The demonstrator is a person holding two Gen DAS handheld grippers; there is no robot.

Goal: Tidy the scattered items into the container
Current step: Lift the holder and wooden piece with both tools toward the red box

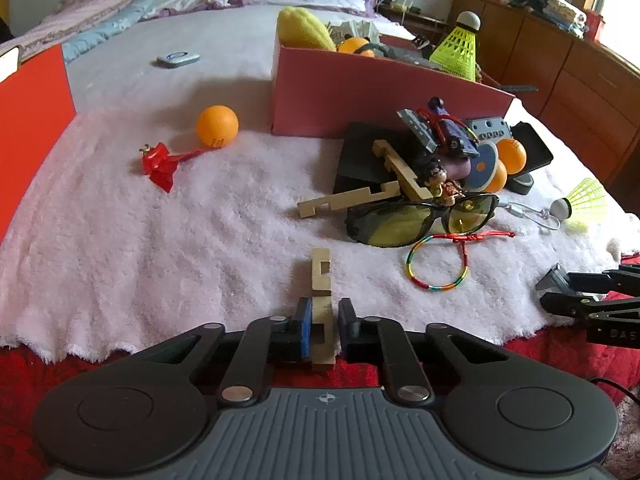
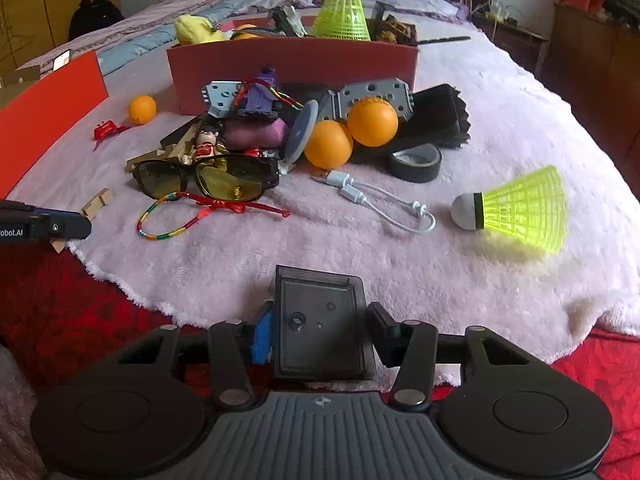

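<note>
My left gripper point(image 1: 323, 316) is shut on a notched wooden puzzle piece point(image 1: 321, 276) that lies at the near edge of the white fluffy blanket point(image 1: 180, 240). My right gripper point(image 2: 320, 328) is shut on a dark see-through plastic case point(image 2: 320, 320), low over the blanket's front edge. The pink box point(image 1: 360, 92) stands at the back, filled with a yellow plush, a ball and a shuttlecock. In front of it lies a pile with sunglasses point(image 2: 208, 178), wooden pieces, a figure, grey plates and orange balls point(image 2: 372, 122).
A striped bracelet point(image 1: 436, 268) lies near the sunglasses. One orange ball point(image 1: 217, 126) and a red ornament point(image 1: 160, 164) lie apart on the left. A white cable point(image 2: 384, 204), a tape roll point(image 2: 416, 162) and a yellow shuttlecock point(image 2: 520, 208) lie on the right. A red lid point(image 1: 32, 128) stands at left.
</note>
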